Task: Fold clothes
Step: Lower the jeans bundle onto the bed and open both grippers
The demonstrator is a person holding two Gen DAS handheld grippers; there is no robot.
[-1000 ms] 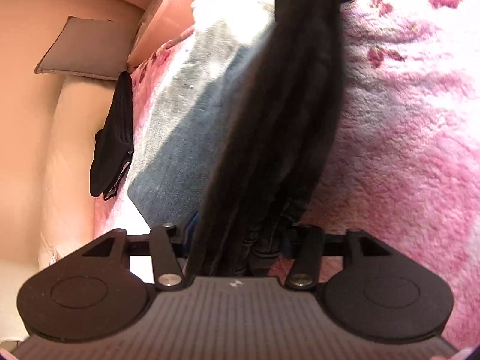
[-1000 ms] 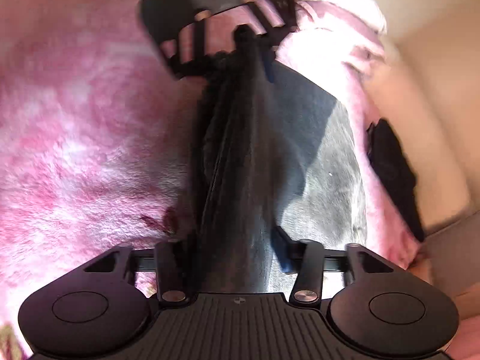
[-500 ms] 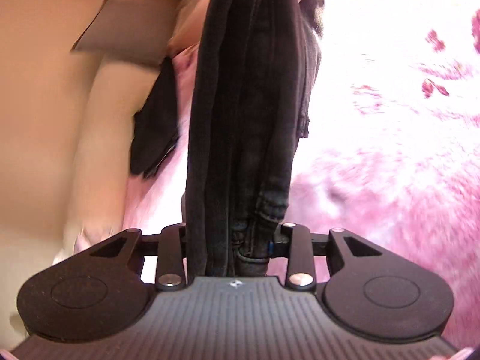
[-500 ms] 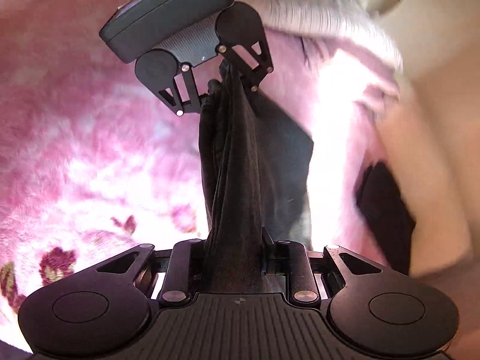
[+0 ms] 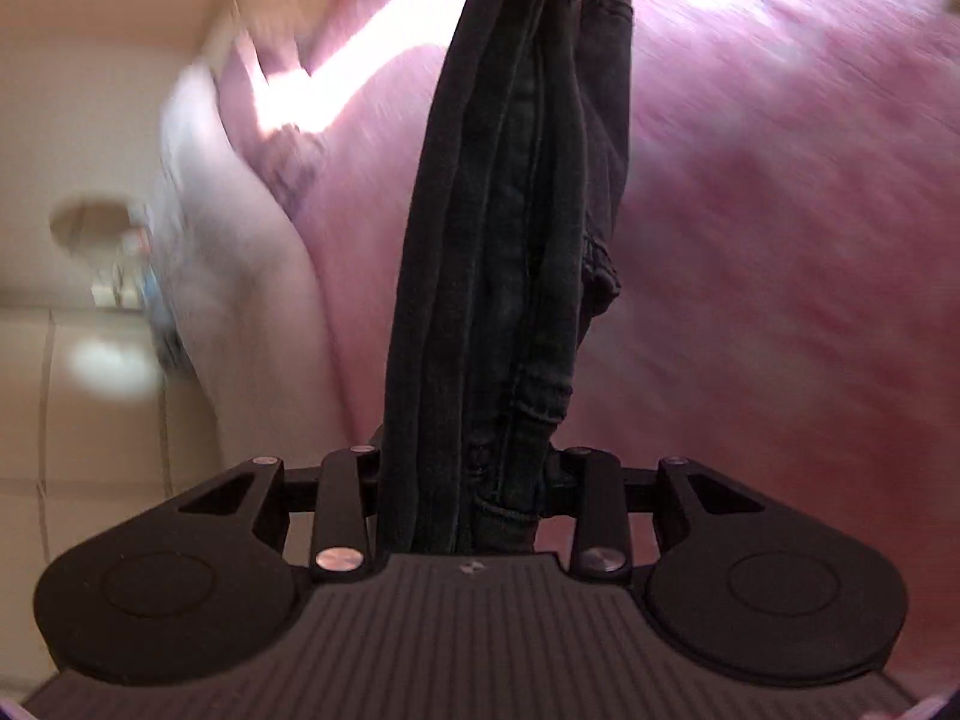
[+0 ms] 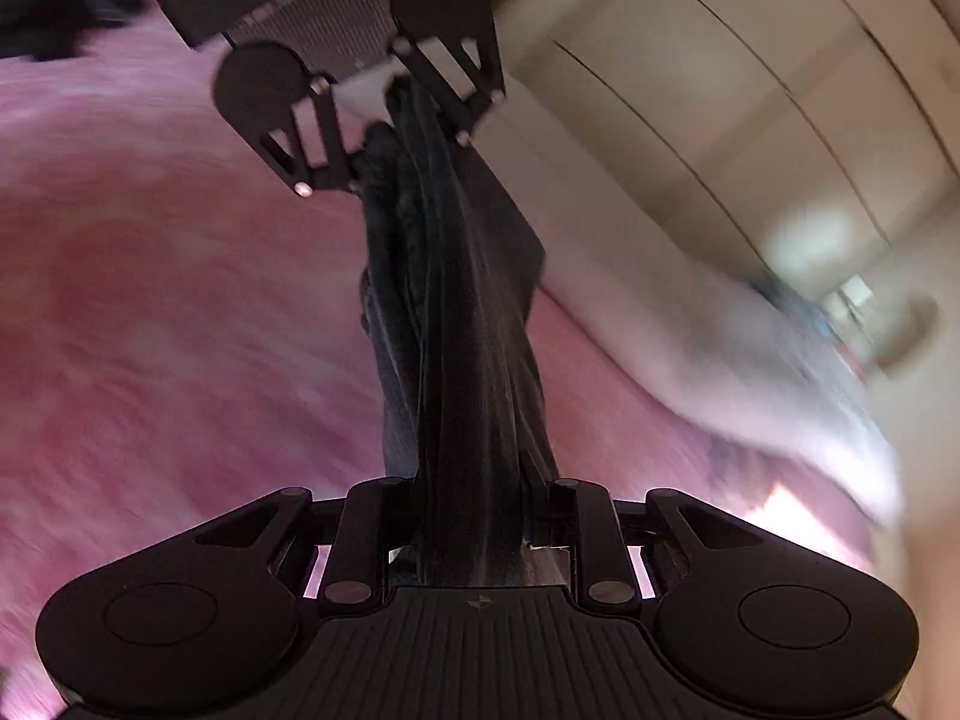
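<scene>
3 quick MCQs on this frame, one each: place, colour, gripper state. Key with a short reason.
1. Where are the dark jeans?
A. flat on the floor
B. strung in the air between the two grippers
C. folded on a chair

2. What colour is the fuzzy blanket below?
A. green
B. pink
C. yellow

3. How is the left gripper?
A. open, holding nothing
B. resting on the blanket
C. shut on the jeans

Key:
1 B, the denim runs from the right gripper to the left gripper, seen opposite at the top of the right wrist view.
2 B, pink pile fills the background in both views.
3 C, bunched denim sits pinched between its fingers.
</scene>
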